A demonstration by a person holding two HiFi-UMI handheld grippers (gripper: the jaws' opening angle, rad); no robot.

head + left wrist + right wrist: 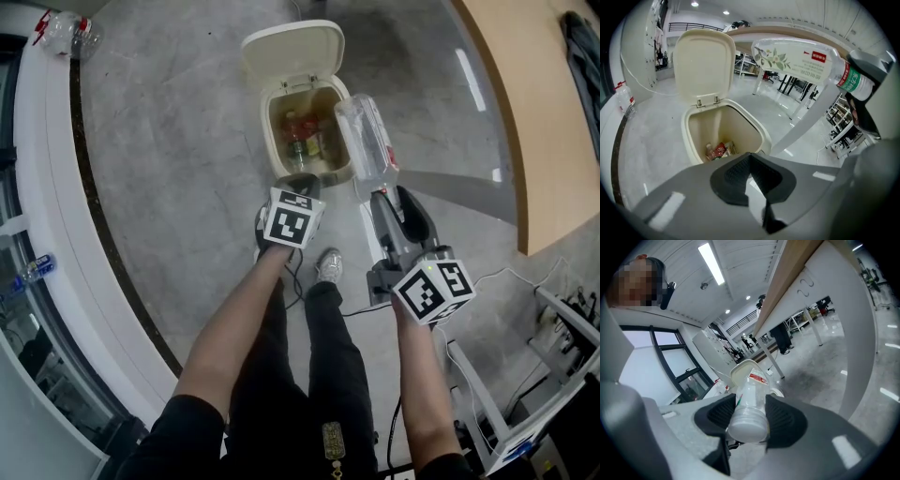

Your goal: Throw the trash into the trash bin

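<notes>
Bin contents: red and green scraps inside the trash bin, too small to name.
Bottle label: print on the bottle too small to read.
Upper left, head view: clear bottles, small, count unclear.
Upper right, head view: bench and dark item run off frame.
Bin base: hidden behind the left claw in its own view.

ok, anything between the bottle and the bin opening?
Nothing visible. The bin has its lid flipped up; the bottle in the right gripper hangs by its right rim. The shut left gripper sits at the near rim, left of the bottle.
</notes>
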